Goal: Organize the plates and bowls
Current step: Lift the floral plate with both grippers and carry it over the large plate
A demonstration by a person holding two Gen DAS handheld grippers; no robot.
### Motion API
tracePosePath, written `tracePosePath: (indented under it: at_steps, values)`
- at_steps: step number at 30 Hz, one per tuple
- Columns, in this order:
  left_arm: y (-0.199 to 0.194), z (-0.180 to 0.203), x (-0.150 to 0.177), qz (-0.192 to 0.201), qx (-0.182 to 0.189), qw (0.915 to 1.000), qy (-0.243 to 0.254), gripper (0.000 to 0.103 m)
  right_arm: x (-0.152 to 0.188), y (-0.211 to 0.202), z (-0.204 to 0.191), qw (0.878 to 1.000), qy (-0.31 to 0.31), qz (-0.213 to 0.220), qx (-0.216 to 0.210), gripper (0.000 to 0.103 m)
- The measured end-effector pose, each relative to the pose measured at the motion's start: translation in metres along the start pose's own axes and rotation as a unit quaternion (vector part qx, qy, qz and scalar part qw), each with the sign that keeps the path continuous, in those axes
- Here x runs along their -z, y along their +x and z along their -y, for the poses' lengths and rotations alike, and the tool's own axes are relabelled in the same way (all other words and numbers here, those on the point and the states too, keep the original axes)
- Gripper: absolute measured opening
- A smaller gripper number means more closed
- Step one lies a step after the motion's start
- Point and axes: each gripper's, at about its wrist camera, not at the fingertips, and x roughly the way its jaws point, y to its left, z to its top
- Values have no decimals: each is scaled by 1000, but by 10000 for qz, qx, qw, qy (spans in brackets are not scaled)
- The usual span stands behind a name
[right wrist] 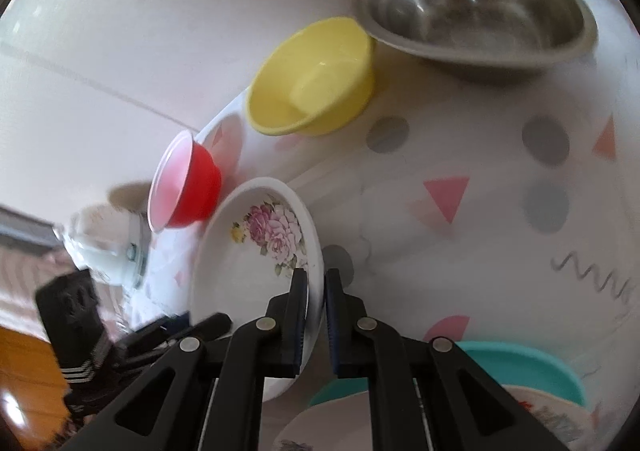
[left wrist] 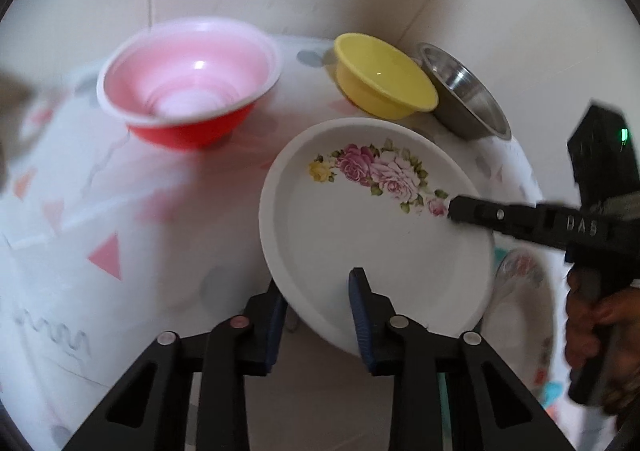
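Observation:
A white plate with pink roses (left wrist: 360, 219) is held tilted above the table. My right gripper (right wrist: 316, 279) is shut on its rim; the plate (right wrist: 248, 263) fills the left of the right wrist view, and that gripper's finger (left wrist: 500, 217) reaches over the plate's right edge in the left wrist view. My left gripper (left wrist: 316, 291) is open, its two fingers straddling the plate's near rim without pinching it. A red bowl (left wrist: 188, 83), a yellow bowl (left wrist: 384, 79) and a steel bowl (left wrist: 464, 91) stand behind on the table.
The table wears a white cloth (left wrist: 120, 211) with pink triangles and grey dots. A patterned plate (left wrist: 524, 307) lies at its right edge. In the right wrist view, a teal plate (right wrist: 532, 367) with another plate on it lies near me. A wall stands behind.

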Motion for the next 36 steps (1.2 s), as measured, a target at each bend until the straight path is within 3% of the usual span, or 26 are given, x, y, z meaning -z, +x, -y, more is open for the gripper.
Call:
tracePosePath:
  at_steps: [11, 23, 36]
  values:
    - [-17, 1, 0, 269, -159, 9994, 140, 30, 10, -8, -6, 9998, -55, 189, -29, 9]
    - [-38, 21, 2, 405, 129, 9986, 328, 30, 18, -47, -5, 9983, 35, 570, -76, 9]
    - [-45, 58, 11, 371, 471, 9953, 759, 30, 52, -93, 15, 9949, 383, 929, 4, 10]
